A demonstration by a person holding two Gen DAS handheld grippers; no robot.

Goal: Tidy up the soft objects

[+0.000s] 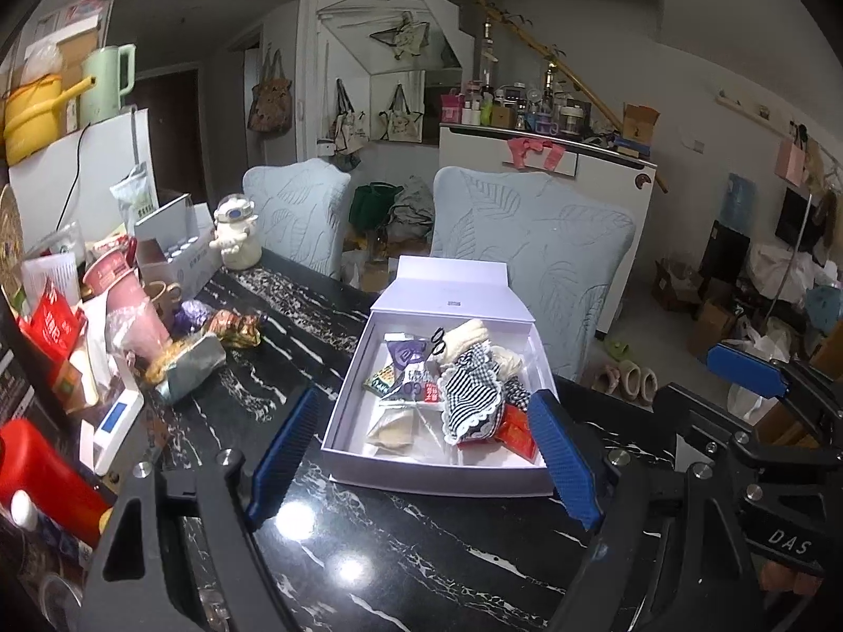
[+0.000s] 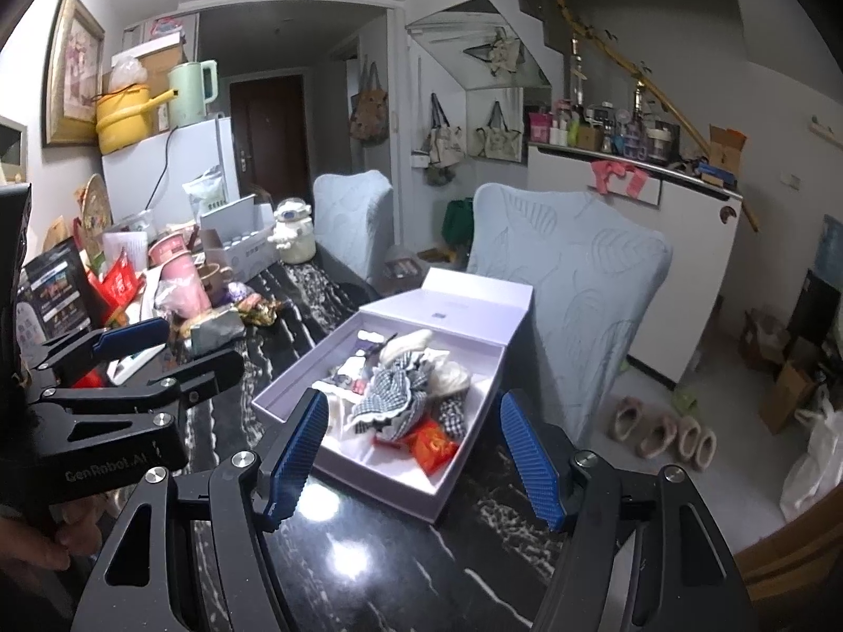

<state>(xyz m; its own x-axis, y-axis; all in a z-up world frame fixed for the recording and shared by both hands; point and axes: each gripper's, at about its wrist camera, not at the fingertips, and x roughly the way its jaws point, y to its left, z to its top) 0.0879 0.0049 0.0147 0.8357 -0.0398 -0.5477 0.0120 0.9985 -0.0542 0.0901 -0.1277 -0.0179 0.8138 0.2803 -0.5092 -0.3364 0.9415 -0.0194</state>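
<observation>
An open white box (image 1: 342, 411) (image 2: 295, 384) stands on the black marble table (image 1: 411, 542) (image 2: 400, 558). Inside lie a black-and-white checked cloth (image 1: 469, 395) (image 2: 390, 395), a cream fabric piece (image 1: 469, 334) (image 2: 411, 342), an orange-red packet (image 1: 519, 429) (image 2: 434, 445) and small sachets (image 1: 403, 363). My left gripper (image 1: 421, 453) is open and empty, just short of the box's near wall. My right gripper (image 2: 416, 458) is open and empty, above the box's near corner. The right gripper's blue finger (image 1: 745, 368) shows at the right of the left wrist view.
Clutter fills the table's left side: pink cups (image 1: 126, 295), a silver pouch (image 1: 189, 363), a white scale (image 1: 113, 426), a red bottle (image 1: 47, 468), an astronaut figure (image 1: 237, 237). Two pale blue chairs (image 1: 532, 253) stand behind the table. Slippers (image 2: 658, 432) lie on the floor.
</observation>
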